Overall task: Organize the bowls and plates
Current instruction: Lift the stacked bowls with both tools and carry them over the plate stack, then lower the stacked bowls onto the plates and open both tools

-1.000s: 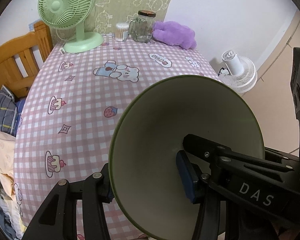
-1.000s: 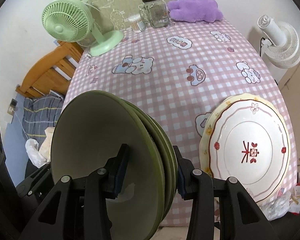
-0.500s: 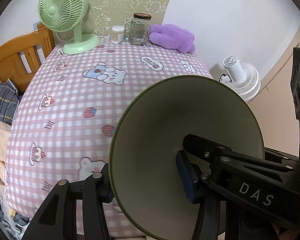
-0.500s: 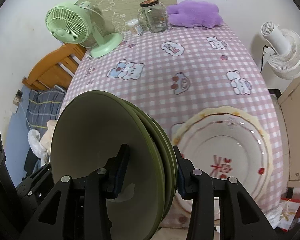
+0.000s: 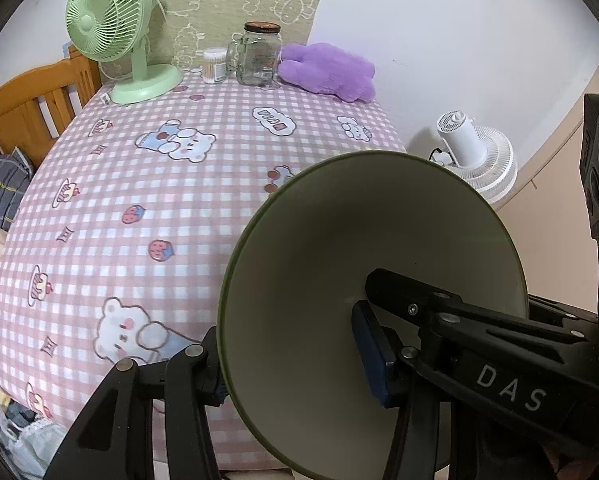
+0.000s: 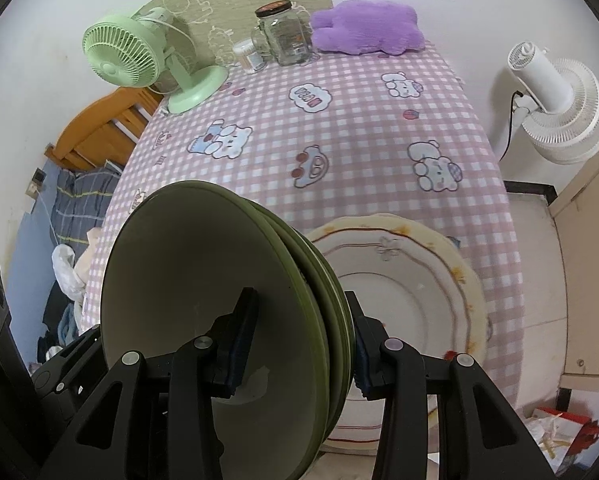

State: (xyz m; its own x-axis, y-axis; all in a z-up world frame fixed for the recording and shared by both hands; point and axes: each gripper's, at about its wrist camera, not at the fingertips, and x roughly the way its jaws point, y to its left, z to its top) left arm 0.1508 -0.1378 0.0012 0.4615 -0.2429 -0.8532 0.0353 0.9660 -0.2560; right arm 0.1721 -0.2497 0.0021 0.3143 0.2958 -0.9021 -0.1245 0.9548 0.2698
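Now you're mid-carry: both the left gripper [image 5: 295, 364] and right gripper [image 6: 299, 342] grip the stack of green bowls [image 6: 219, 300] over the table's [image 6: 359, 128] near edge, so next lower it level beside the white plate [image 6: 411, 292].

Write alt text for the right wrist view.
The right tool grips a stack of green bowls on edge above a pink checked tablecloth. A white flowered plate lies beside them; a green fan and jar stand behind.
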